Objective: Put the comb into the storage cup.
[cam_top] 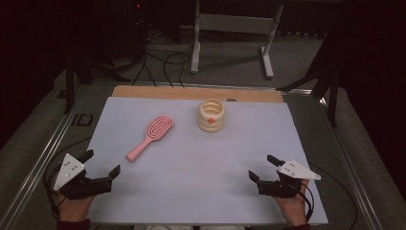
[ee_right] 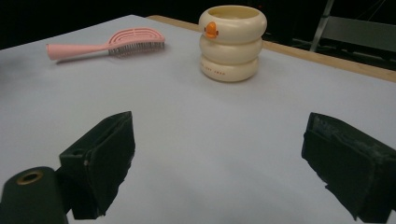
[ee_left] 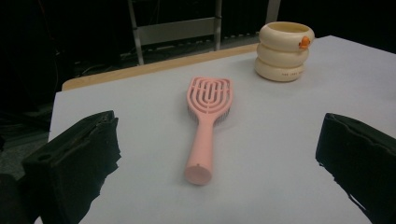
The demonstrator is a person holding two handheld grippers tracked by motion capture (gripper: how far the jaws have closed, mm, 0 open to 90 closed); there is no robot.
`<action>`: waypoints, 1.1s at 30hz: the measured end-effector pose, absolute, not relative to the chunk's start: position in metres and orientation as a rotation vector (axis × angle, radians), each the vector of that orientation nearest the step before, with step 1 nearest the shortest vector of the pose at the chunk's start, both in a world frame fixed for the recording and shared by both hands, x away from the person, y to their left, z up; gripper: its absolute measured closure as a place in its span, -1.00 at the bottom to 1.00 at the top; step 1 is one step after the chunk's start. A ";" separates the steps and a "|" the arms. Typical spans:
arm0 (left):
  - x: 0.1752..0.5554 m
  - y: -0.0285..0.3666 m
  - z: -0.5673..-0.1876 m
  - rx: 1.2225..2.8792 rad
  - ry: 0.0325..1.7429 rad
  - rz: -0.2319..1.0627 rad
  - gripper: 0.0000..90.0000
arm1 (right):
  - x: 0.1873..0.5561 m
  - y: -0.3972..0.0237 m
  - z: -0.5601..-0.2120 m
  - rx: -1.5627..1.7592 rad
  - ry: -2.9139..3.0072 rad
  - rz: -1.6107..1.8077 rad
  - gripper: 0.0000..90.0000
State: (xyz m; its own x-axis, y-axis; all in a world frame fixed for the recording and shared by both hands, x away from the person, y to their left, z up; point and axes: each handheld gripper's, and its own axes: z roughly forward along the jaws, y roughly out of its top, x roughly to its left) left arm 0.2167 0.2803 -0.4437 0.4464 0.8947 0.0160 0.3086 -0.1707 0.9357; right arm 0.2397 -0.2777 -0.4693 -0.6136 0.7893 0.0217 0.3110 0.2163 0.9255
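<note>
A pink hairbrush (cam_top: 148,136) lies flat on the white table sheet (cam_top: 191,163), bristles down, its handle toward the near left. Behind it stands a cream ribbed cup (cam_top: 211,115) with a small orange mark on its side. My left gripper (cam_top: 100,164) rests at the near left, open and holding nothing, with the hairbrush (ee_left: 206,121) lying ahead between its jaws and the cup (ee_left: 284,51) farther off. At the near right, my right gripper (cam_top: 262,167) is open too and holds nothing; the cup (ee_right: 232,42) and the hairbrush (ee_right: 107,45) lie well beyond its jaws.
A wooden strip (cam_top: 191,92) edges the table's far side. Beyond it on the floor stand a grey metal frame (cam_top: 232,33) and black cables (cam_top: 163,64). Metal rails (cam_top: 43,158) run along both sides of the table.
</note>
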 end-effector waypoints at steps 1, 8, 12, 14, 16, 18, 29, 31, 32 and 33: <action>0.217 0.280 -0.444 1.719 1.046 0.744 -1.00 | 0.240 -0.278 -0.469 1.015 2.037 1.384 -0.78; 0.219 0.274 -0.447 1.737 1.056 0.721 -1.00 | 0.242 -0.282 -0.472 1.040 2.025 1.394 -0.78; 0.222 0.268 -0.447 1.771 1.058 0.708 -1.00 | 0.241 -0.280 -0.475 1.043 2.020 1.397 -0.78; 0.224 0.264 -0.447 1.801 1.056 0.701 -1.00 | 0.241 -0.279 -0.476 1.037 2.023 1.391 -0.78; 0.227 0.261 -0.446 1.823 1.051 0.698 -1.00 | 0.241 -0.279 -0.476 1.033 2.020 1.395 -0.78; 0.229 0.259 -0.445 1.834 1.046 0.700 -1.00 | 0.241 -0.279 -0.477 1.035 2.014 1.399 -0.78; 0.247 0.253 -0.432 1.875 1.021 0.709 -1.00 | 0.240 -0.280 -0.479 1.033 1.967 1.405 -0.78; 0.249 0.253 -0.431 1.879 1.016 0.710 -1.00 | 0.240 -0.280 -0.479 1.033 1.965 1.399 -0.78; 0.251 0.253 -0.429 1.886 1.011 0.713 -1.00 | 0.240 -0.280 -0.479 1.035 1.959 1.401 -0.78; 0.254 0.252 -0.428 1.895 1.009 0.717 -1.00 | 0.239 -0.281 -0.479 1.035 1.955 1.403 -0.78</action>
